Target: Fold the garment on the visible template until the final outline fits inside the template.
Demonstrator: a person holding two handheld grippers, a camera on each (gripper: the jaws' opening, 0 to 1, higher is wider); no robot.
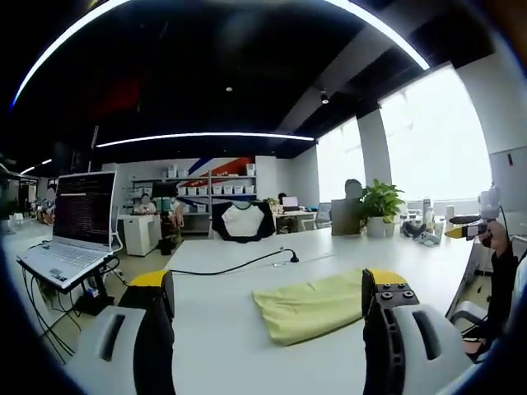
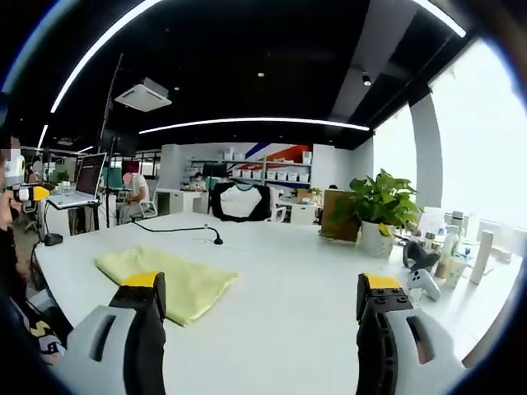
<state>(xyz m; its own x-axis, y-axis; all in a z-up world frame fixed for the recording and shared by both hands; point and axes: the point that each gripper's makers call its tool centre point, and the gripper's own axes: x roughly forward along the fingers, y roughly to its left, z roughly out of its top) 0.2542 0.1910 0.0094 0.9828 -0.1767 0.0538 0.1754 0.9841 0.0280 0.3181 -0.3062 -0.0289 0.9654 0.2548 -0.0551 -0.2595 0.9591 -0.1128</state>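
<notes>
A yellow garment lies folded and flat on the white table, just beyond my left gripper. That gripper's jaws stand wide apart with nothing between them. In the right gripper view the same garment lies to the left on the table, next to the left jaw of my right gripper, which is open and holds nothing. A hand holds the right gripper up at the right edge of the left gripper view. The left gripper shows at the far left of the right gripper view.
A black cable ends in a small plug beyond the garment. An open laptop stands at the left, and a potted plant at the far side. Bottles and a controller crowd the right end. A person sits far back.
</notes>
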